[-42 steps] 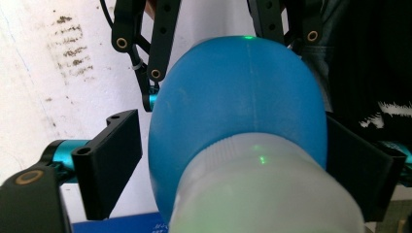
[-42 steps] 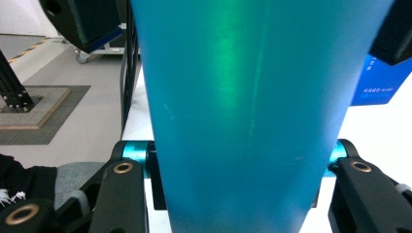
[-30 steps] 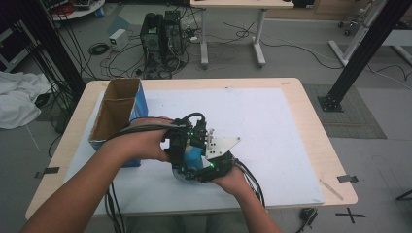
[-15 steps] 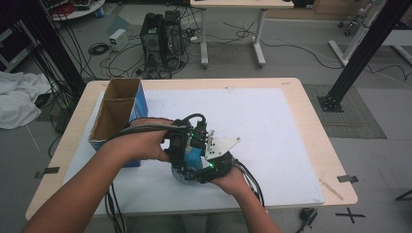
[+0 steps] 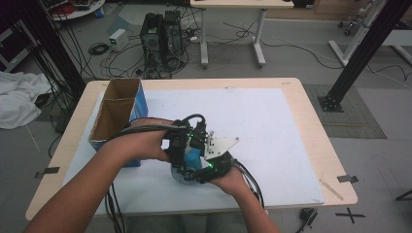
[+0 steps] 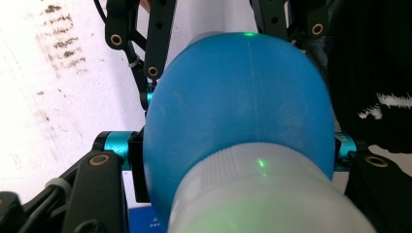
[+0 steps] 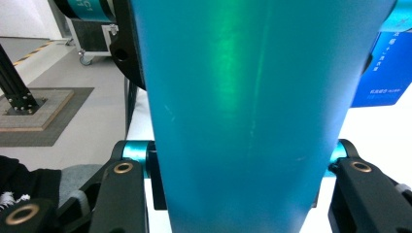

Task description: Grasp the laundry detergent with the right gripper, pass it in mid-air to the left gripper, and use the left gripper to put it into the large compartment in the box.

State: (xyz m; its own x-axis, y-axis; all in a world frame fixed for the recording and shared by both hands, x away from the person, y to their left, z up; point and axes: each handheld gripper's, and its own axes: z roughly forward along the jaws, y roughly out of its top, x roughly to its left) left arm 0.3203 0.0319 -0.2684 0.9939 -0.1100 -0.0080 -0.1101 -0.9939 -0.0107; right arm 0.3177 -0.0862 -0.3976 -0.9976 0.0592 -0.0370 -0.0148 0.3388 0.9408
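Presently both grippers meet over the white mat, left gripper clamped on blue bottle near its pale cap, right gripper clamped across its body, cardboard box beyond left hand.

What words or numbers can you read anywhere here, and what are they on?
None can be read for certain.
White print on the blue cardboard box: a few lines, too small and blurred.
White print on the cyan band at the top of the right gripper view: cut off, unreadable.
The blue plastic bottle held by both tongs: no print on it.
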